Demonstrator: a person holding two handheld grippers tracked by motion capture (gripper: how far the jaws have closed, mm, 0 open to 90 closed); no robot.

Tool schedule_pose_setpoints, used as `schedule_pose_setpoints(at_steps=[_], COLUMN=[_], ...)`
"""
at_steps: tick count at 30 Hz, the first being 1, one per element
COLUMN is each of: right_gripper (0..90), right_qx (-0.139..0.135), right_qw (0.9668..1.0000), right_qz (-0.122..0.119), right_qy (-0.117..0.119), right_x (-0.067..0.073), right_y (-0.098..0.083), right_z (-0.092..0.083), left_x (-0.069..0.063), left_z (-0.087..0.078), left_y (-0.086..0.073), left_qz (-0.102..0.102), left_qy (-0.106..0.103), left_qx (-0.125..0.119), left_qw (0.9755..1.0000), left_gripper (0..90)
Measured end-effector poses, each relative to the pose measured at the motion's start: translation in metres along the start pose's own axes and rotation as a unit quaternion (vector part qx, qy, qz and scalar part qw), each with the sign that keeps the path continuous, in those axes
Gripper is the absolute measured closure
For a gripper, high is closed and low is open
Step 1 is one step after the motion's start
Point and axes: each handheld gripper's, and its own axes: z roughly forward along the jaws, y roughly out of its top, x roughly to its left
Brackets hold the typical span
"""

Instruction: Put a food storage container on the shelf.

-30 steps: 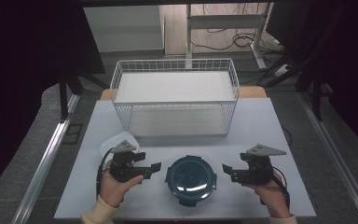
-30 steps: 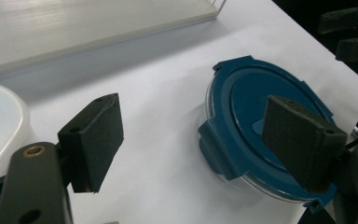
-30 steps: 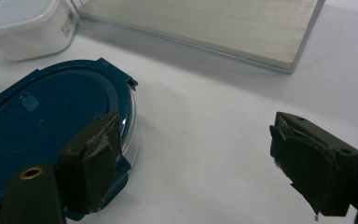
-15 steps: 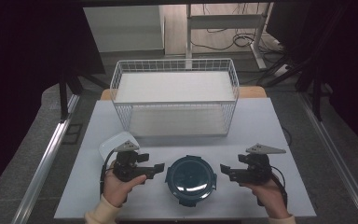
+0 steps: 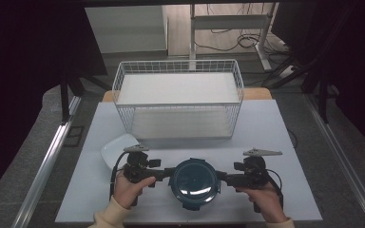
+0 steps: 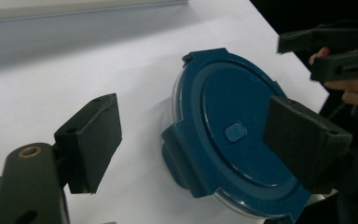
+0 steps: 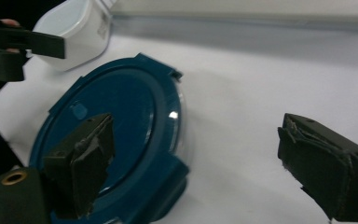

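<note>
Round blue-lidded container [image 5: 193, 182] sits near the front edge of the tabletop [image 5: 275, 123], mid-width; since the earlier frame both grippers have closed in from the sides, left gripper [image 5: 164, 175] now at its left rim, right gripper [image 5: 223, 178] at its right rim, touching or just short, cannot tell. A white lidded box [image 5: 116, 148] lies just behind the left gripper and a white wire basket [image 5: 178, 102] stands toward the back edge, neither in the way. Left jaws stand wide apart, one pad over the lid and nothing clamped; right jaws have just been opening, wide apart, gripping nothing.
</note>
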Motion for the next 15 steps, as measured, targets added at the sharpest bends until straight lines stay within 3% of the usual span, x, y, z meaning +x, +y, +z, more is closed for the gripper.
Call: schedule_pose_setpoints(at_steps=[15], right_gripper=[8.9], right_qx=[0.013], right_qw=[0.999], right_qz=[0.041], right_qy=[0.016], right_x=[0.007], right_y=[-0.007], right_z=[0.015], left_x=[0.001], left_z=[0.016], left_y=[-0.004], left_qz=[-0.016], left_qy=[-0.027], left_qx=[0.052], left_qw=[0.9982], left_gripper=[17.4])
